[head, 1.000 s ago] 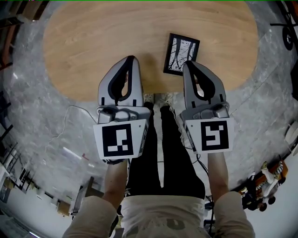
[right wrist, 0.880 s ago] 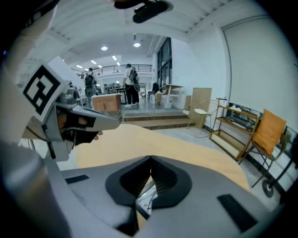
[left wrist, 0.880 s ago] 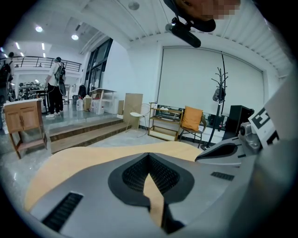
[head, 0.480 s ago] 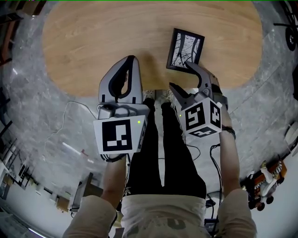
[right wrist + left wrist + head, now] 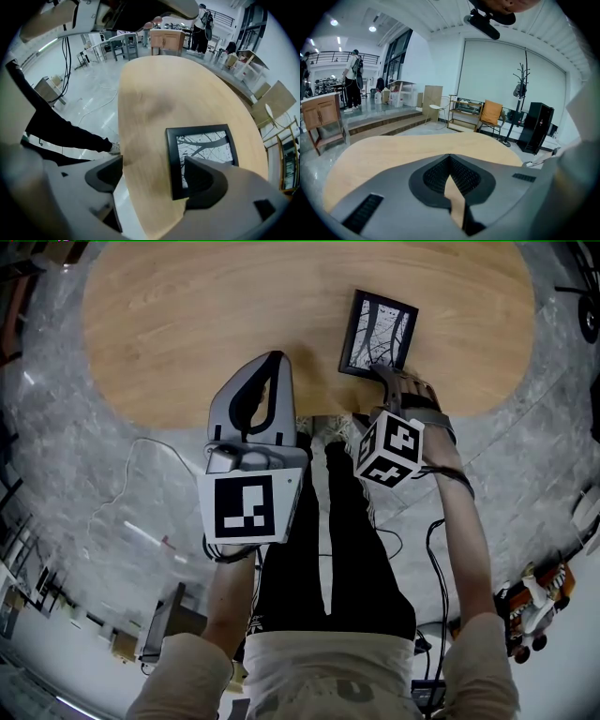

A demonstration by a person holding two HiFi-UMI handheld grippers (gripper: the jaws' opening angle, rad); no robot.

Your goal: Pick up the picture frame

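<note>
Two grippers are hovering at the near edge of the worktop (image 5: 187, 324). On the left gripper (image 5: 272, 362), the fingers are resting closed and empty. On the right gripper (image 5: 152, 166), the fingers have just been opening and are standing wide. One is over the flat-lying picture frame (image 5: 379, 334), the other beyond the worktop's rim, and they are gripping nothing.

I see the table (image 5: 187, 324) as pale wood, smooth, with a soft satin grain, over a glossy grey marbled stone floor (image 5: 56, 427). The picture frame (image 5: 379, 331) has a matt black border, plastic or painted wood as far as I can tell. The left gripper (image 5: 272, 360) and right gripper (image 5: 154, 180) wear matt grey plastic.
</note>
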